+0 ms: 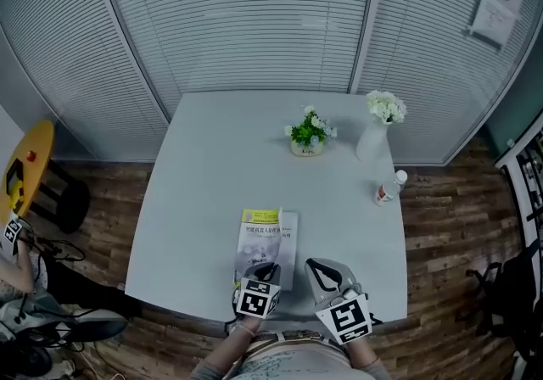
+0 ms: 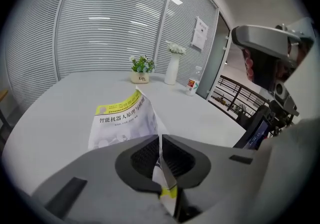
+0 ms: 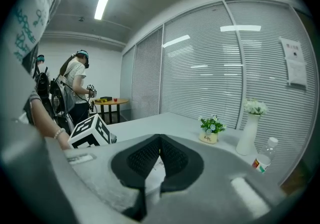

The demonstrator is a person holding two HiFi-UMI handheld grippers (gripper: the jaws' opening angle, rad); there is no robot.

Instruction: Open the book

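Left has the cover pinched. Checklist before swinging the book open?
1. Left gripper shut on the front cover edge: ok.
2. Only the cover pinched, no extra pages: cannot tell.
3. Cover raised off the book pages: ok.
4. Right gripper steadying the book: cannot tell; jaws together, near its right corner.
5. Swing path clear of flower pot, vase, bottle: ok, all stand farther back, apart from the book.
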